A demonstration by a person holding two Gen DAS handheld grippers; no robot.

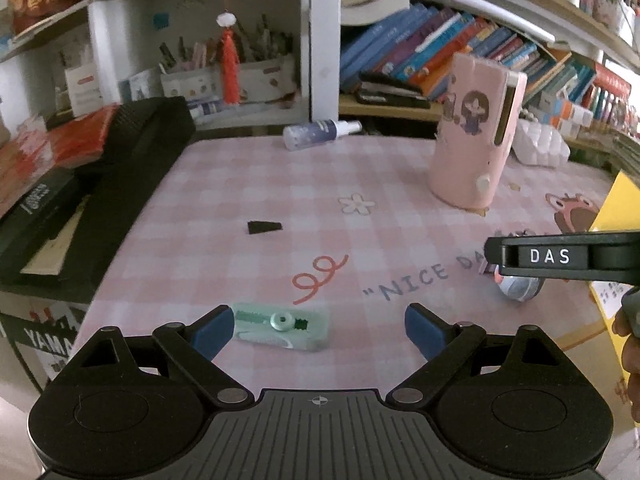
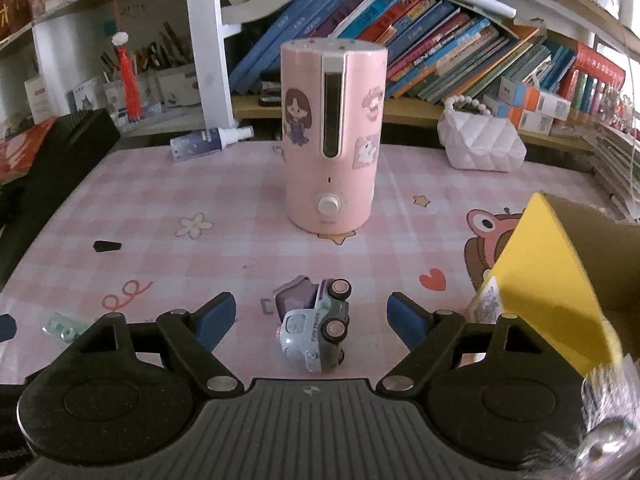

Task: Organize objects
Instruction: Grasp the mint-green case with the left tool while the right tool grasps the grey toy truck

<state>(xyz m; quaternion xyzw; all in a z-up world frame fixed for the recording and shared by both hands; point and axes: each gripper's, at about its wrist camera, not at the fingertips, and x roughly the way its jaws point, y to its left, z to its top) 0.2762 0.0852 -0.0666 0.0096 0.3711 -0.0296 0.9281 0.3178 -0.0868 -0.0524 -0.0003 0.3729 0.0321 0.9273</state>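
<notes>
A mint-green correction tape point(image 1: 282, 327) lies flat on the pink checked table mat point(image 1: 248, 184), between the fingers of my open left gripper point(image 1: 319, 330) and nearer the left fingertip. A small grey-blue toy truck point(image 2: 316, 330) lies on its side on the mat between the fingers of my open right gripper point(image 2: 311, 314). The truck also shows partly hidden in the left wrist view point(image 1: 518, 288), under the right gripper's black arm point(image 1: 560, 258). A small black wedge-shaped piece point(image 1: 264, 227) lies farther out on the mat. The correction tape shows at the left edge of the right wrist view point(image 2: 64, 329).
A tall pink humidifier point(image 2: 334, 136) stands mid-mat. An open yellow cardboard box point(image 2: 560, 280) is at the right. A spray bottle point(image 2: 210, 141) lies at the back edge, a white quilted bag point(image 2: 480, 142) at back right, a black keyboard case point(image 1: 120, 184) at left, bookshelves behind.
</notes>
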